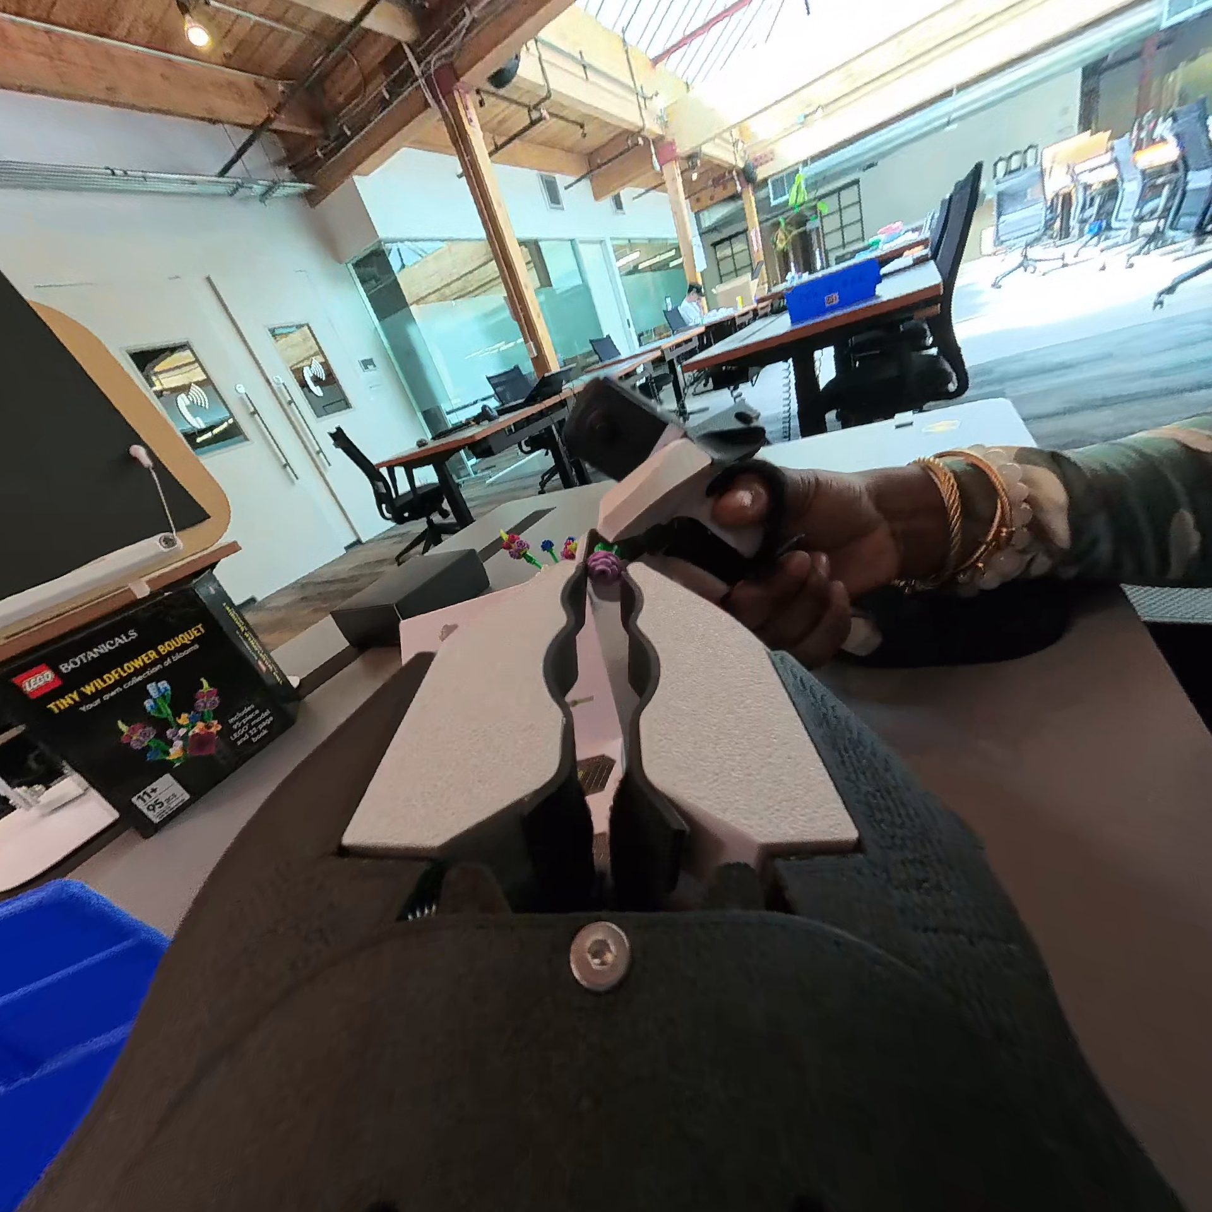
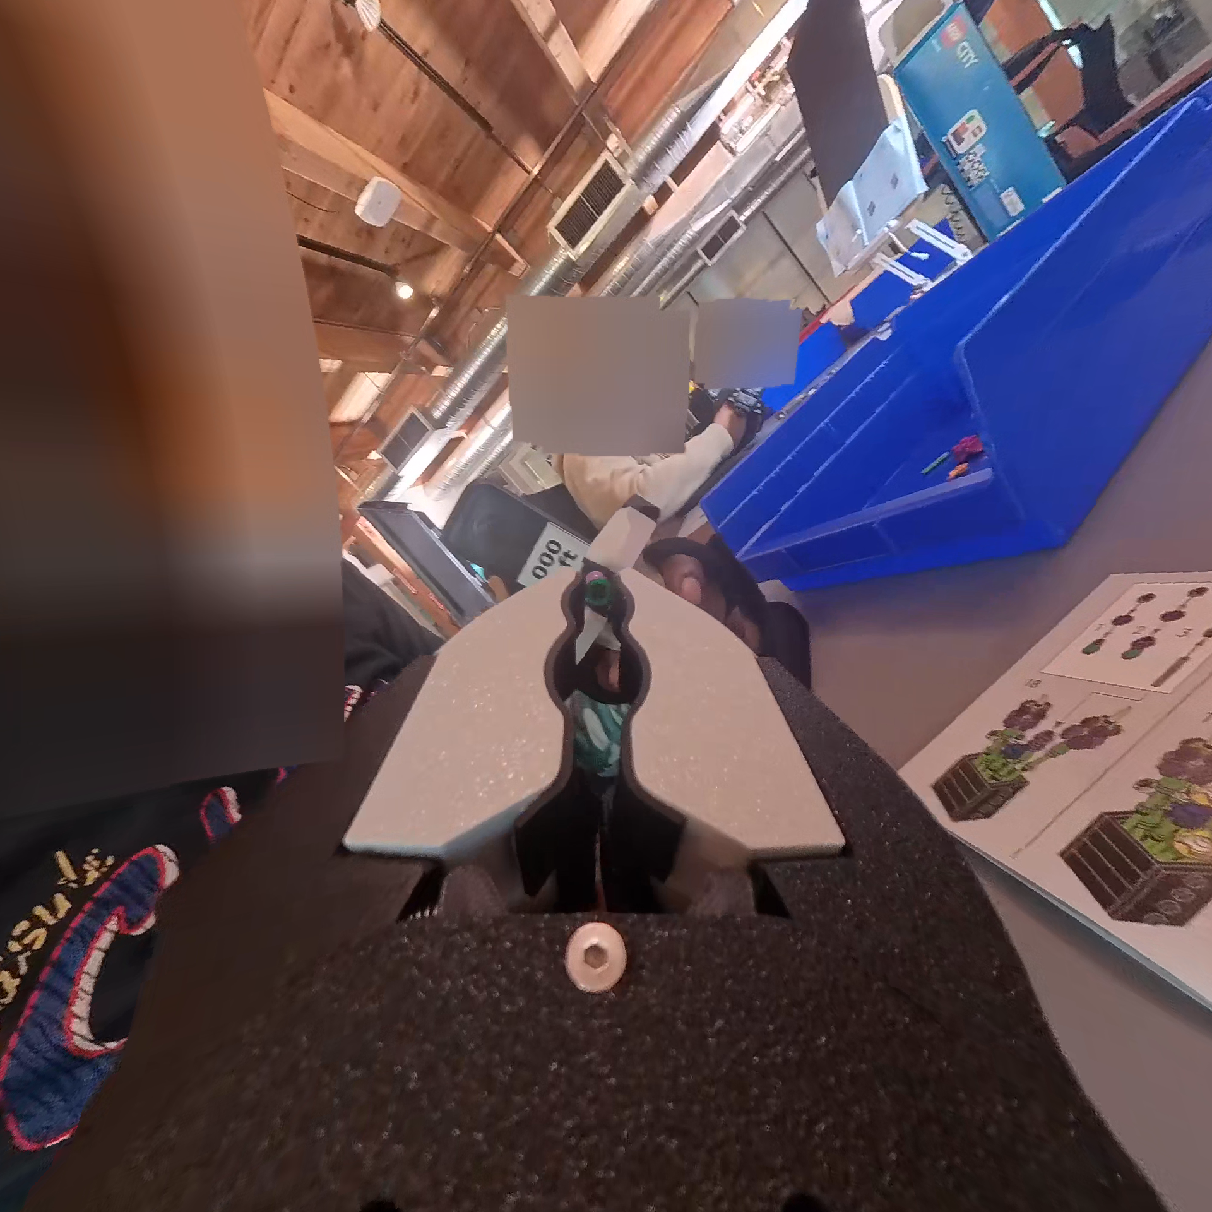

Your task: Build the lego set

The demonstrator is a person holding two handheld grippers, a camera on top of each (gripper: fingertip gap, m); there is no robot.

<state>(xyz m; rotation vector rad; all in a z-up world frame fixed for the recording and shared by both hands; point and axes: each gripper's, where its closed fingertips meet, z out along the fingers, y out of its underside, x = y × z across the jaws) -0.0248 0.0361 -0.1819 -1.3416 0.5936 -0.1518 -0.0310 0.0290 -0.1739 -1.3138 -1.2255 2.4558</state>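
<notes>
Sitting pinched at the tips of both grippers is a tiny bumpy purple plastic flower piece (image 1: 604,568), held up above the smooth grey table (image 1: 984,754). The left gripper (image 1: 602,577), with rough pale grey fingers (image 1: 485,734), is closed tight on it. The right gripper (image 2: 595,587) meets it from the other side and squeezes the same piece. A hand (image 1: 826,544) with gold bangles holds that right gripper. A big blue plastic bin (image 2: 918,459) has a few small coloured pieces inside. An open paper booklet (image 2: 1082,787) lies flat nearby.
</notes>
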